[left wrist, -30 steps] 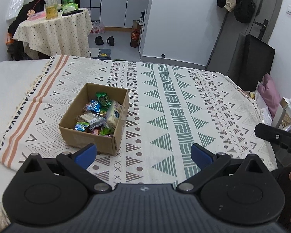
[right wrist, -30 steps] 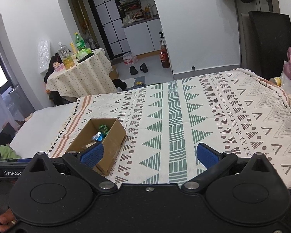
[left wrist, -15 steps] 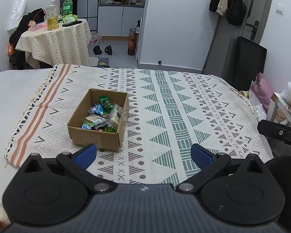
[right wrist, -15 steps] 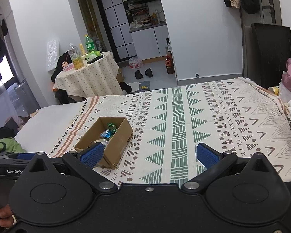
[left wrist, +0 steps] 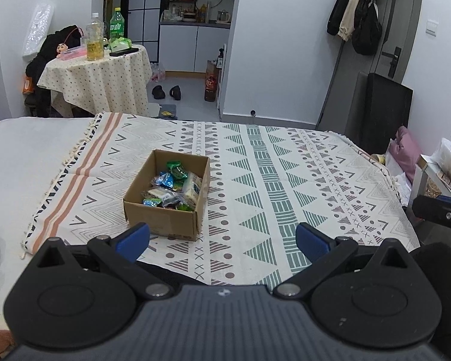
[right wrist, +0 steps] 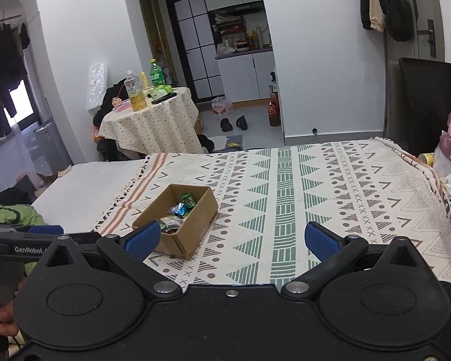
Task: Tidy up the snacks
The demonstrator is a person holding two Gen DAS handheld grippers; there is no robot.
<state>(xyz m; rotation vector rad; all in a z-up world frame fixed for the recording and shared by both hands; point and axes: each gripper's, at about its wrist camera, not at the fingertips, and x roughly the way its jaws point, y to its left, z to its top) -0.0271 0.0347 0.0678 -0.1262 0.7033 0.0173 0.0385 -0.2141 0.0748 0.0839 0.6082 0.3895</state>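
Both claws, left claw and right claw, gape wide and empty near the snack box.

Left gripper: I read the jaws as spread wide, blue pads far apart, nothing between them. It is held level and faces forward. Right gripper: same state, jaws wide, pads clear of any contact, nothing held. In the right wrist view the left unit's black body sits at the far left edge, with the person's hand wrapped round its handle. In the left wrist view, one finger of the right gripper shows at the right edge.
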